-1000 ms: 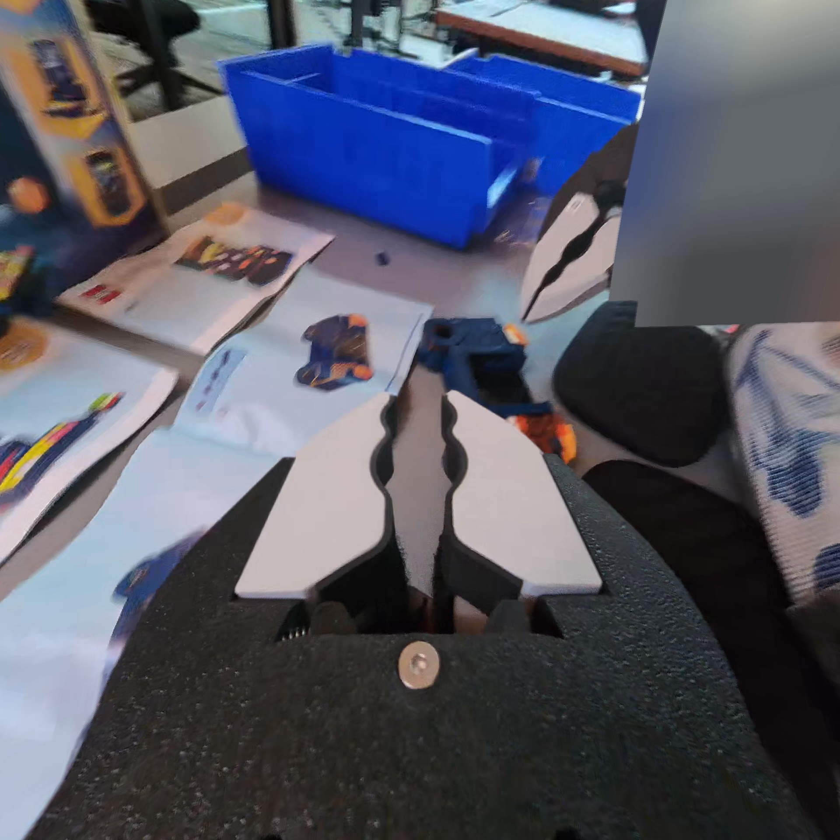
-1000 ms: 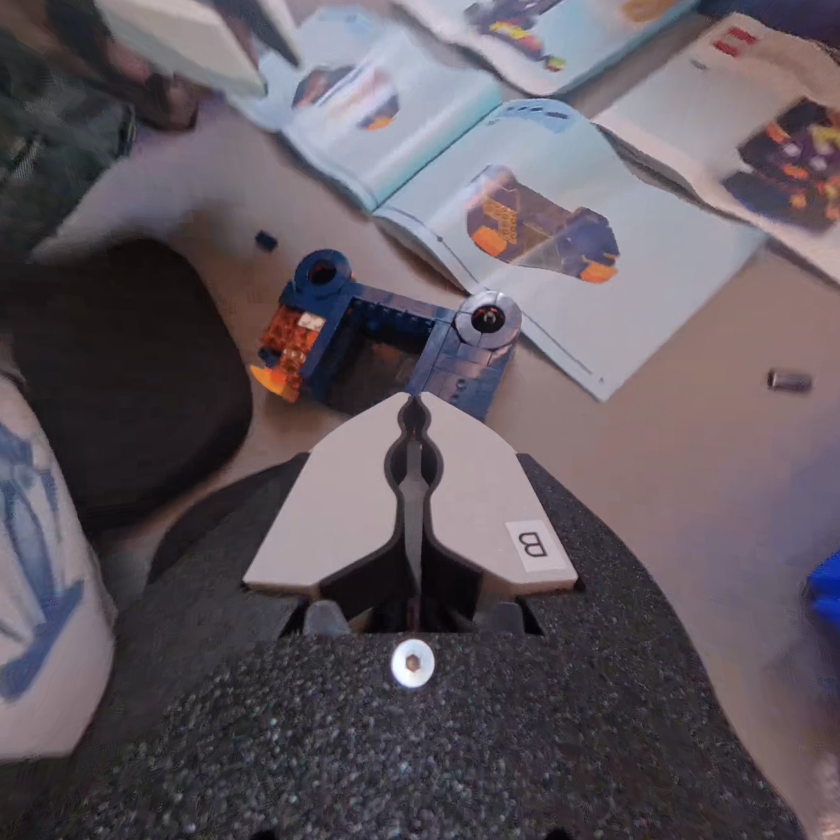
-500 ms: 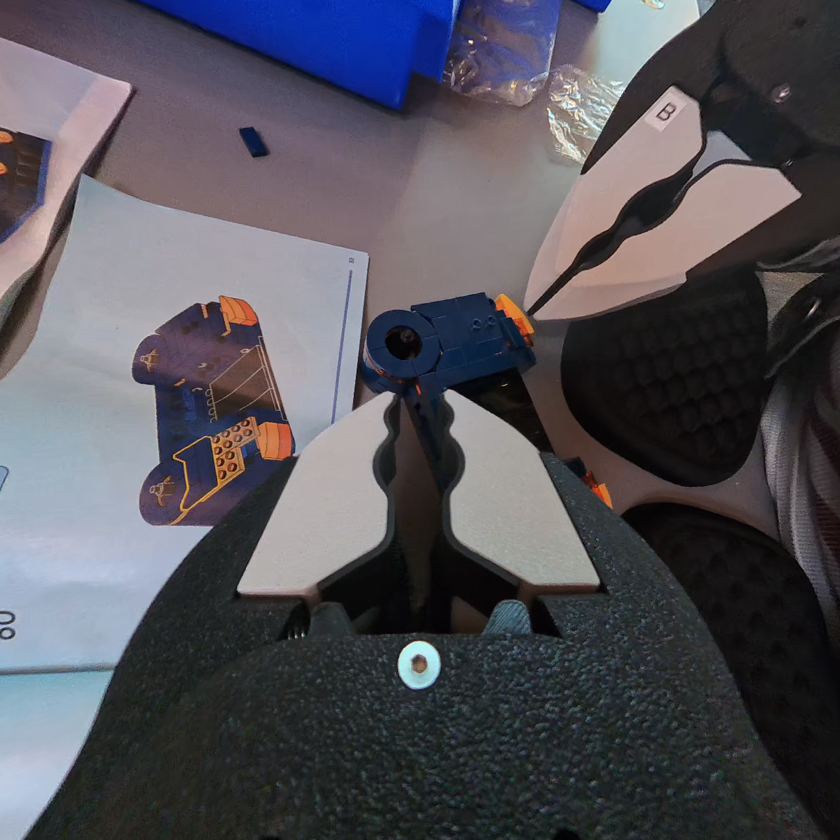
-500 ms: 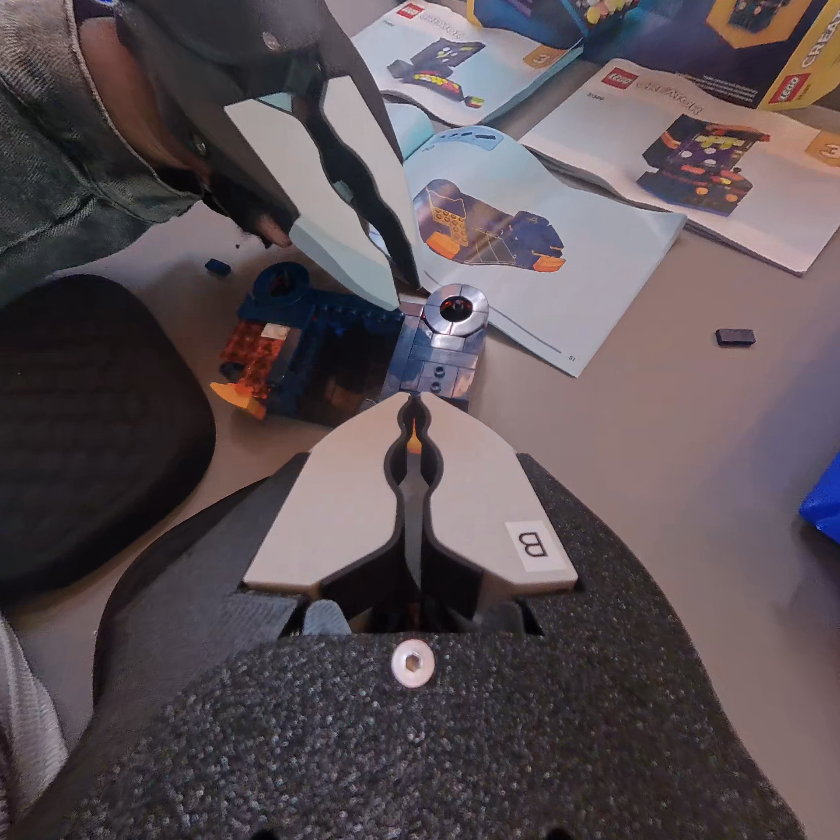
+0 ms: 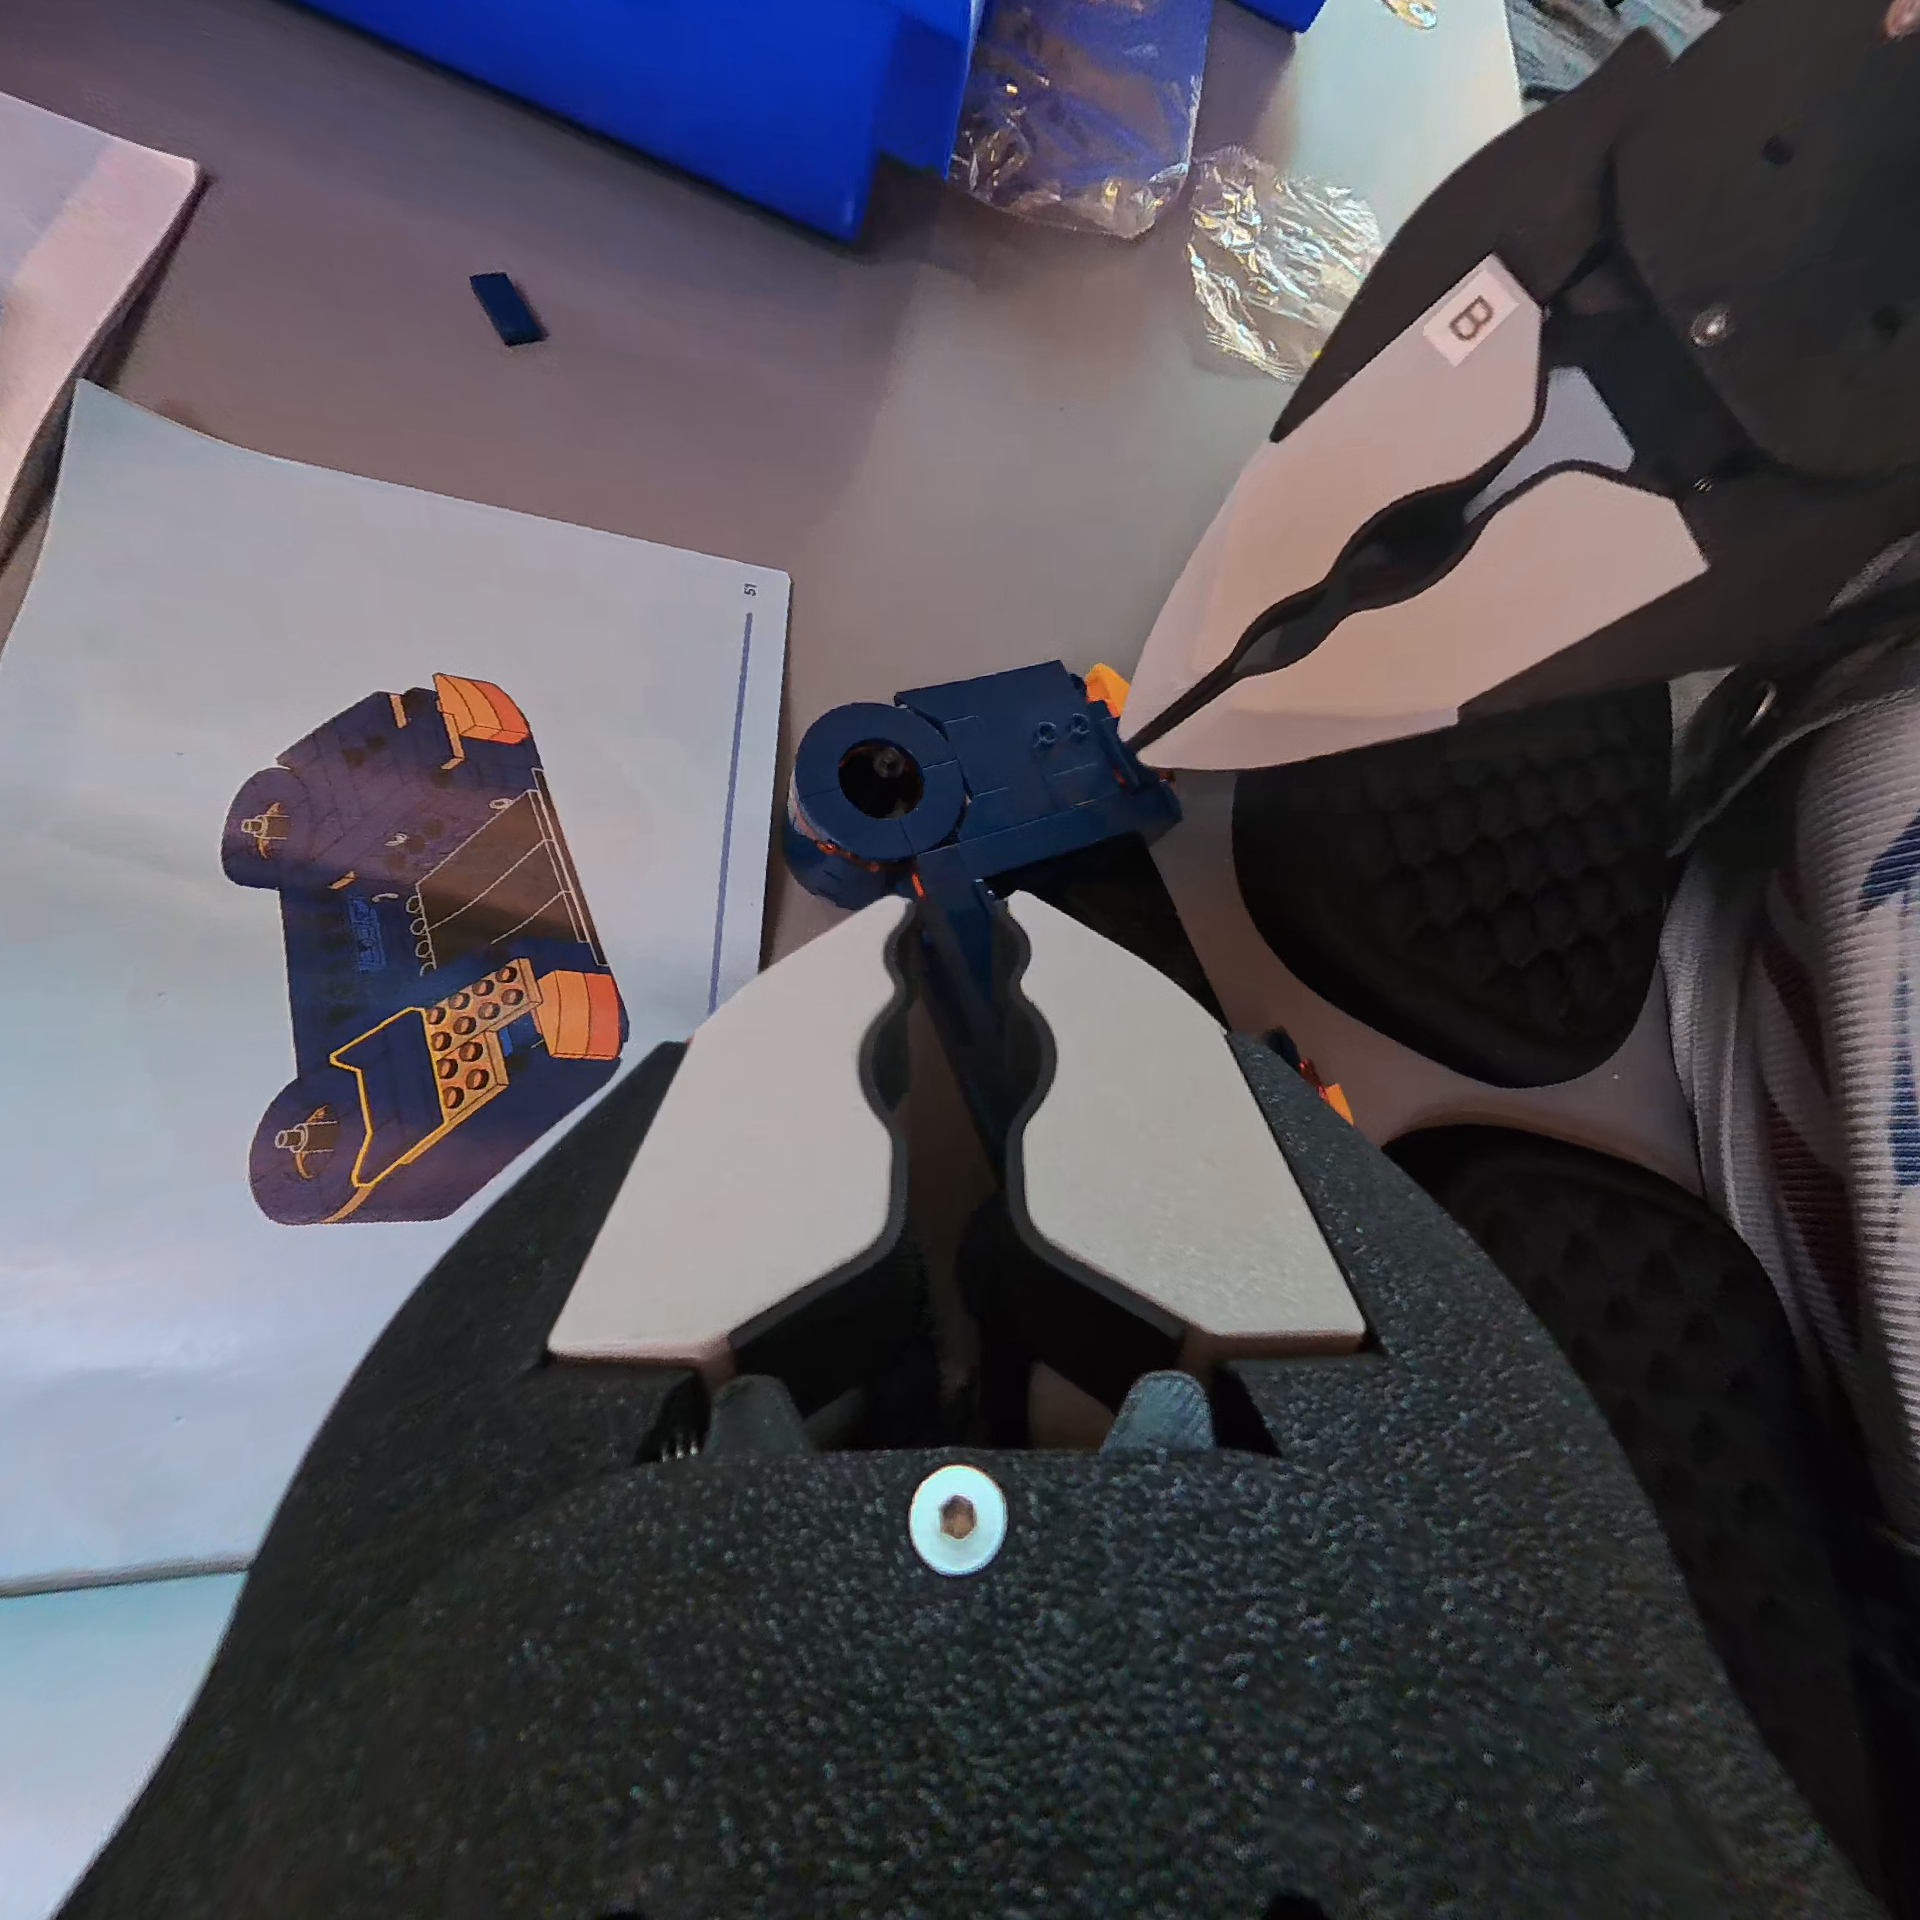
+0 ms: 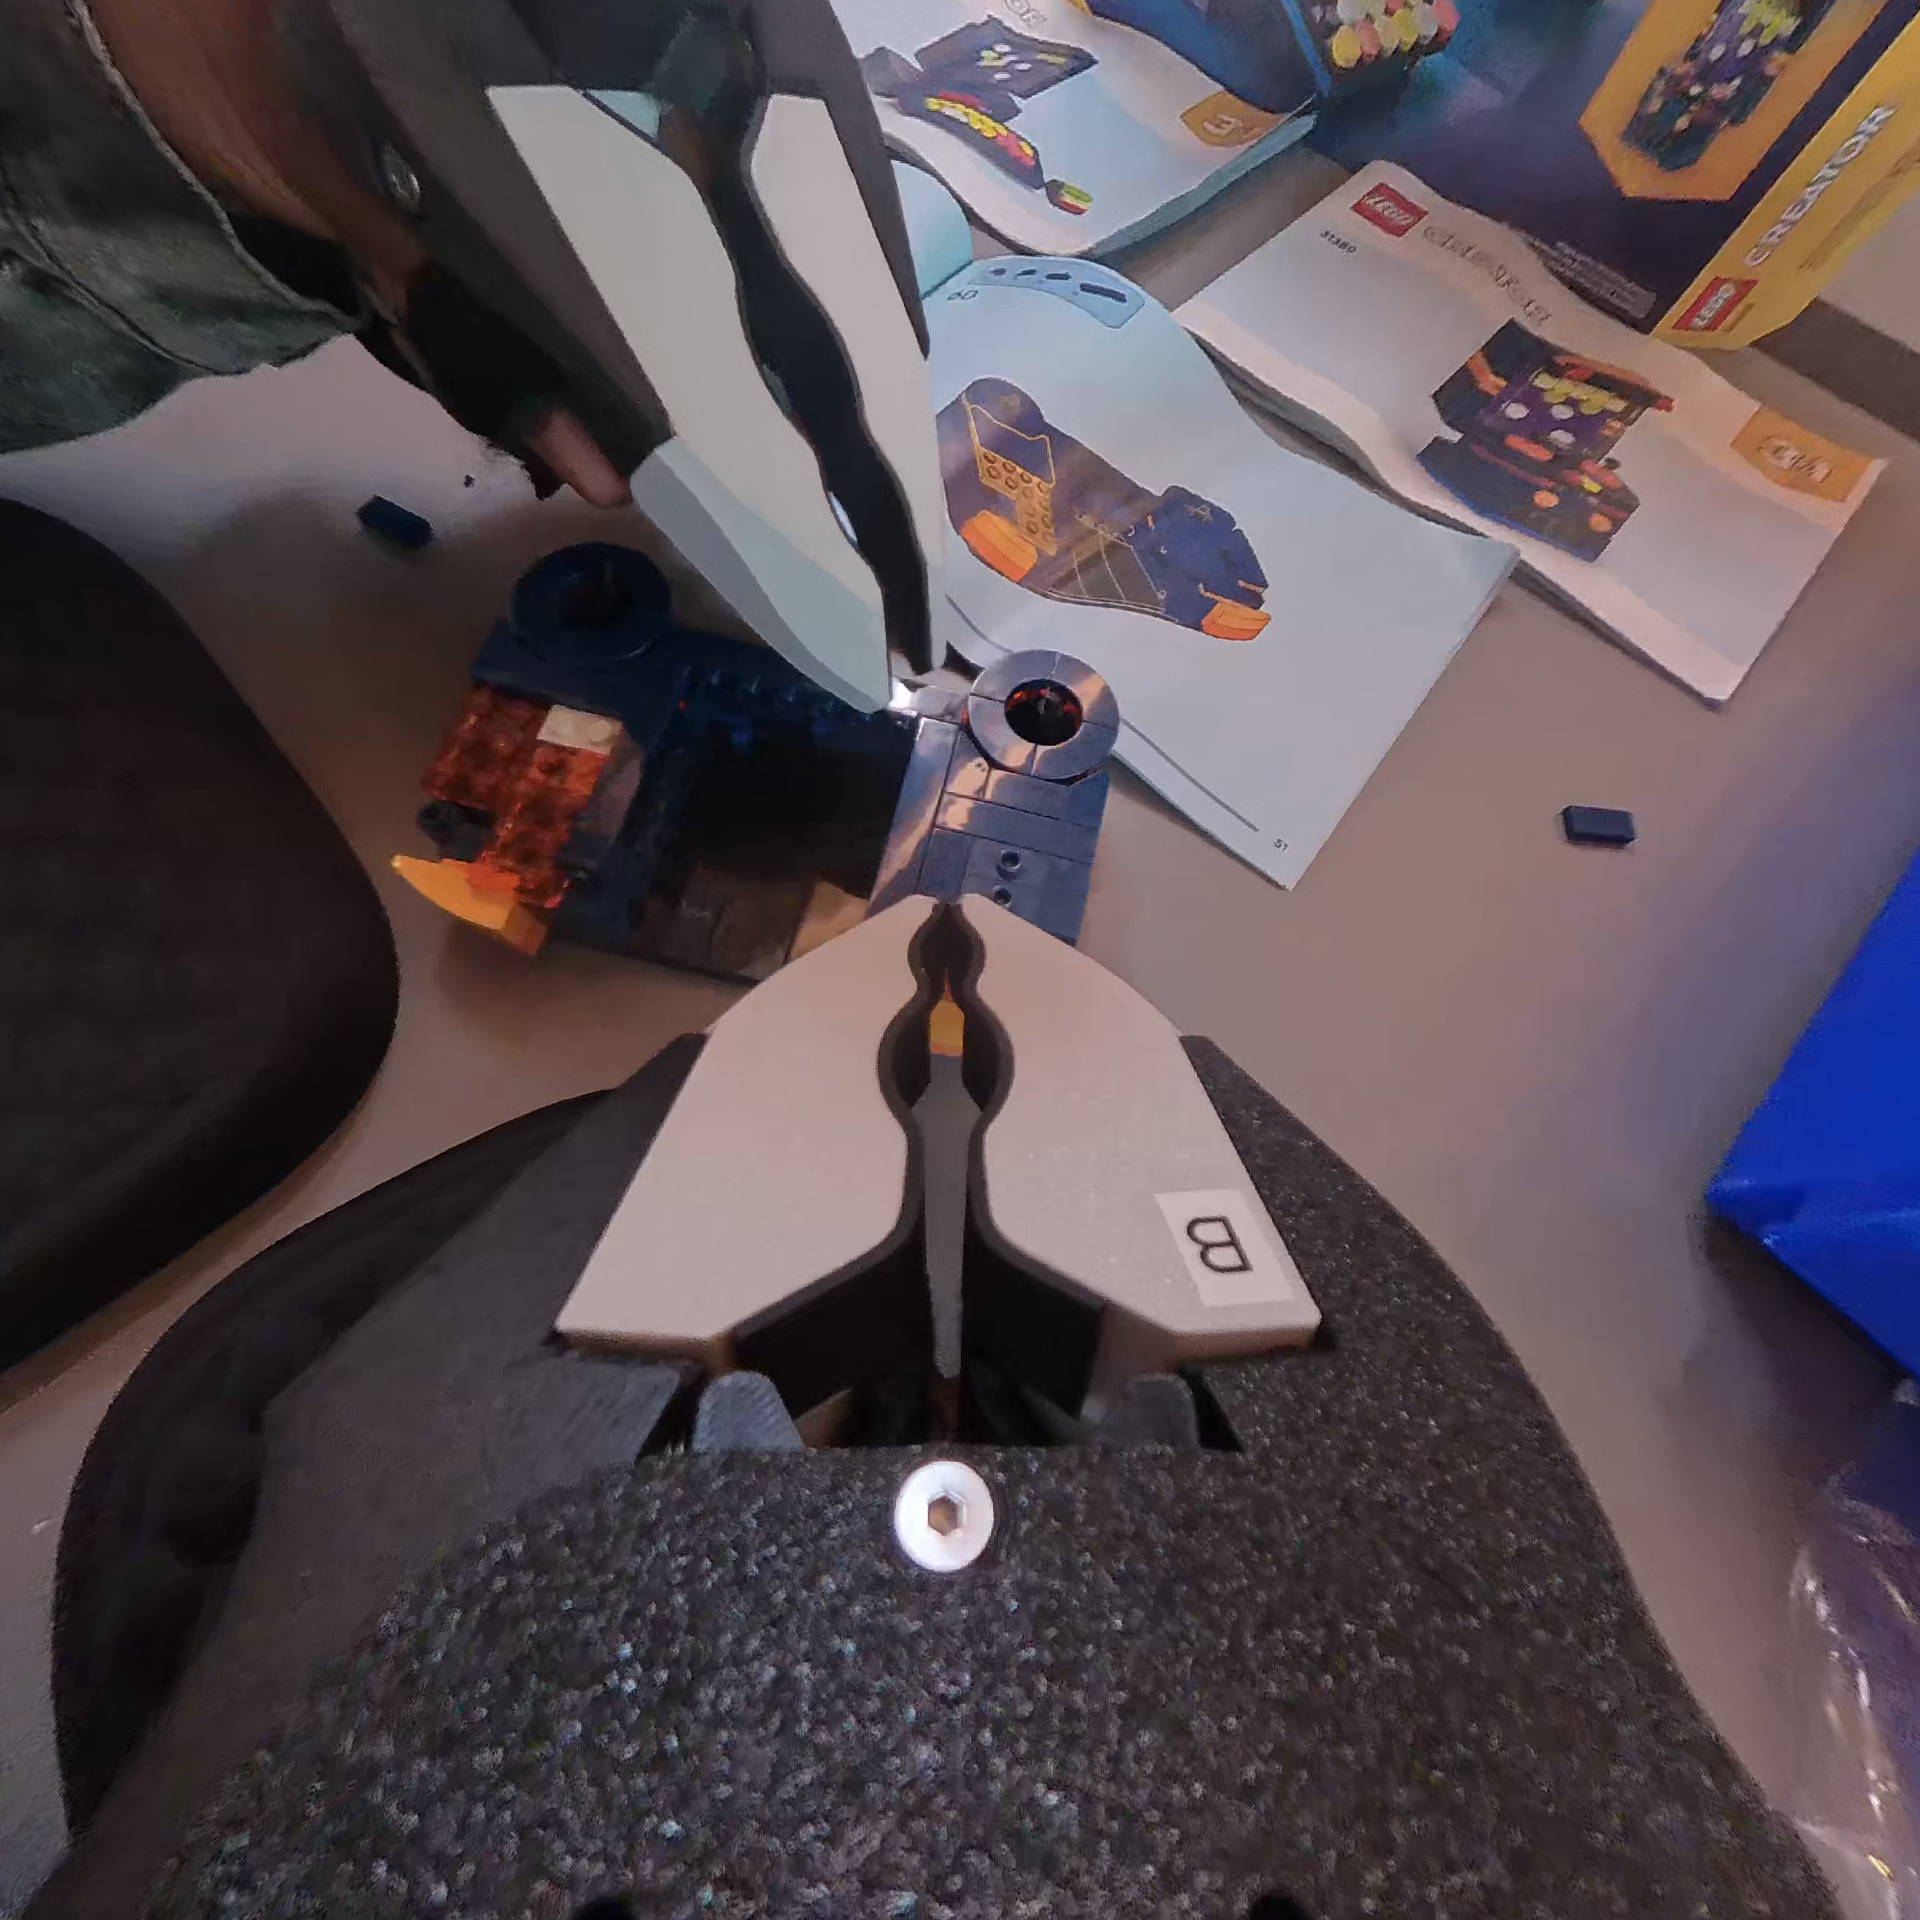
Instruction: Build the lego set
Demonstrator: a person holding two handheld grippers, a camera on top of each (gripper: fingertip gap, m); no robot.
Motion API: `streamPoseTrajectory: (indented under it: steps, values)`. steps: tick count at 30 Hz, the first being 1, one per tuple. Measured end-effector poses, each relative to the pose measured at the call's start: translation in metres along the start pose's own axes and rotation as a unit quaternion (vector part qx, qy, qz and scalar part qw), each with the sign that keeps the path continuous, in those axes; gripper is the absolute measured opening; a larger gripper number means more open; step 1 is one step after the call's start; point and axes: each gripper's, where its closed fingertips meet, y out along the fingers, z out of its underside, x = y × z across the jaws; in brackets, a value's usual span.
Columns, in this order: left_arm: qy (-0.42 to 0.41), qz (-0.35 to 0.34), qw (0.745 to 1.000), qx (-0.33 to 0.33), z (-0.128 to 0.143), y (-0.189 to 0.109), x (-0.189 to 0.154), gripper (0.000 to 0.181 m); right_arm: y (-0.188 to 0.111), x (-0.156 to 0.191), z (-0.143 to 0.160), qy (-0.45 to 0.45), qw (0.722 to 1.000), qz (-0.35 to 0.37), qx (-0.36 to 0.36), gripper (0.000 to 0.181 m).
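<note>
Dark-blue plastic bricks with orange trim make up the half-built lego model point(image 5: 987, 769) point(image 6: 727, 790), which lies flat on the grey surface point(image 5: 935, 436) point(image 6: 1403, 1039) beside the open pale-blue instruction booklet point(image 5: 395, 831) point(image 6: 1143, 520). The left hand-held gripper point(image 5: 951, 925) point(image 6: 904, 665) points down at the model; its pale fingers stand slightly apart with a dark-blue wall of the model between them, but I cannot tell whether they pinch it. The right hand-held gripper point(image 6: 945, 914) point(image 5: 1132, 743) reaches in from about 2 o'clock in the left wrist view, fingers drawn together, tips touching the model's orange-cornered end; whether they hold anything I cannot tell.

A small white sticker with one letter sits on the right gripper's finger. A booklet cover and a yellow-edged cardboard box point(image 6: 1714, 135) at 1 o'clock in the right view carry printed branding; a page number marks the open page's corner. A loose small dark-blue tile point(image 5: 506, 308) point(image 6: 1598, 826) lies apart, near the bright-blue plastic bin point(image 5: 675, 94) point(image 6: 1839, 1122).

Compared with half a second ago, both grippers sit nearly as they did, the right tips a touch closer on the model.
</note>
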Motion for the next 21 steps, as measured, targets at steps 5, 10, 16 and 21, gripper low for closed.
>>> streamPoseTrajectory:
  steps: [5,10,16,21]
  values:
    - [0.003,0.003,1.0,-0.001,0.001,0.0,-0.002,0.011,0.001,-0.003,0.0,-0.016,0.999,0.037,0.007,0.0]
    - [0.003,0.006,1.0,-0.005,0.001,0.0,-0.002,0.011,0.003,-0.003,-0.001,-0.006,0.999,0.032,0.009,0.0]
    - [-0.007,0.005,1.0,-0.008,0.0,0.0,0.0,0.015,-0.01,-0.005,-0.014,0.064,0.995,-0.04,-0.059,0.0]
    - [-0.005,0.003,1.0,-0.006,0.0,0.0,0.0,0.016,-0.01,-0.004,0.004,0.027,0.998,-0.06,-0.014,0.0]
